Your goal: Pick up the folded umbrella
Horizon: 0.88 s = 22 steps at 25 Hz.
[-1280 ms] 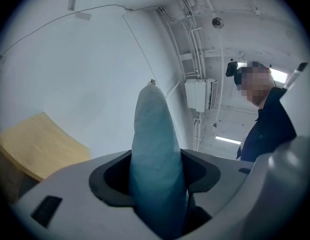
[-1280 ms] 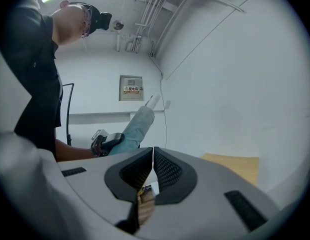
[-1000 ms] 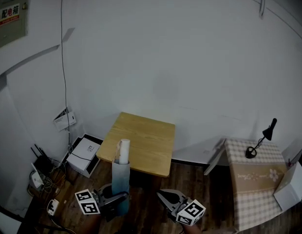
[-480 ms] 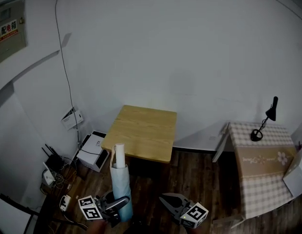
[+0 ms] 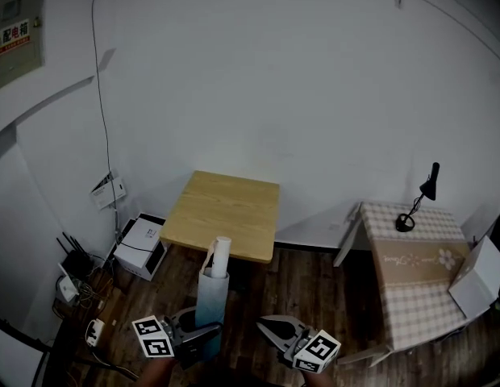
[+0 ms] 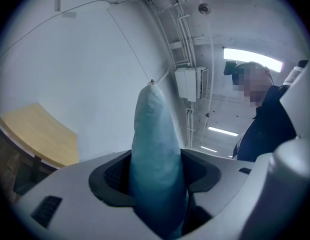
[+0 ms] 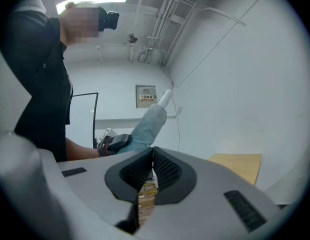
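Folded umbrella [image 5: 212, 290] held upright in the left gripper [image 5: 197, 330].
The left jaws clamp its pale blue sleeve low down, with the white end [image 5: 221, 255] uppermost. The right gripper [image 5: 268, 326], near it, has its jaws pressed together on nothing. Beyond stands a wooden table [image 5: 222, 210] against the white wall [image 5: 298, 95]. Farther right, a black lamp [image 5: 419, 200] stands on a checked cloth [image 5: 411, 256].

Wall cabinet [image 5: 18, 55], top left: label [image 5: 11, 31] w/ warning triangle, reads approx. "配电箱". Script on checked cloth [image 5: 411, 258]: illegible. No other legible txt.
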{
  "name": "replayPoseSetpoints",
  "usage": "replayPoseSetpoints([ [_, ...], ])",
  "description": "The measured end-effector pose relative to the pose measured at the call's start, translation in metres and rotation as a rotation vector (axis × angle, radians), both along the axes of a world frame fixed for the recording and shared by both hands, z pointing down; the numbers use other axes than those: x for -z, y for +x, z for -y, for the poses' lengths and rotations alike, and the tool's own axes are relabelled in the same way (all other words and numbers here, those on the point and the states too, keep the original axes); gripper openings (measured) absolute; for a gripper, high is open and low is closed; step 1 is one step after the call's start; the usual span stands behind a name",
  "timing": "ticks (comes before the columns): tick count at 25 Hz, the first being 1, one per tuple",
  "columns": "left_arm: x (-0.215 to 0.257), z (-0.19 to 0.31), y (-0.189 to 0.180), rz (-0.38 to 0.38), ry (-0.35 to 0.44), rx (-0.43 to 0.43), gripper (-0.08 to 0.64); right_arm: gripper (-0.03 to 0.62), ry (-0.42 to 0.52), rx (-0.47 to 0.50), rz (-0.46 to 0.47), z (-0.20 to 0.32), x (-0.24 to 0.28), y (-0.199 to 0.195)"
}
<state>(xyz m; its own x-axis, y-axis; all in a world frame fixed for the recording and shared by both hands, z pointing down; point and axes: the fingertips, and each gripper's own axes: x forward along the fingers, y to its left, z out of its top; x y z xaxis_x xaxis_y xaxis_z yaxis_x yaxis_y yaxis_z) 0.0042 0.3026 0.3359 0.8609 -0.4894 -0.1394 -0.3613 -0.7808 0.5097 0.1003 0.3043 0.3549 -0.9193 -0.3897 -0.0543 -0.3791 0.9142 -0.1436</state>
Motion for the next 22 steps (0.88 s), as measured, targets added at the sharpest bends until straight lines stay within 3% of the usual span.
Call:
replayPoseSetpoints([
  [4, 0.017, -0.014, -0.026, -0.049, 0.038, -0.023, 0.284, 0.02, 0.013, -0.028, -0.048, 0.0, 0.009, -0.03],
  [9, 0.003, -0.024, -0.072, -0.052, 0.015, 0.002, 0.284, 0.02, 0.035, 0.002, -0.05, -0.019, 0.008, -0.07],
  [17, -0.01, -0.03, -0.117, -0.102, -0.013, -0.016, 0.285, 0.02, 0.023, -0.016, -0.058, -0.028, -0.008, -0.11],
  [22, -0.016, -0.025, -0.141, -0.093, -0.019, 0.0, 0.285, 0.02, 0.043, -0.004, -0.072, -0.034, -0.005, -0.133],
])
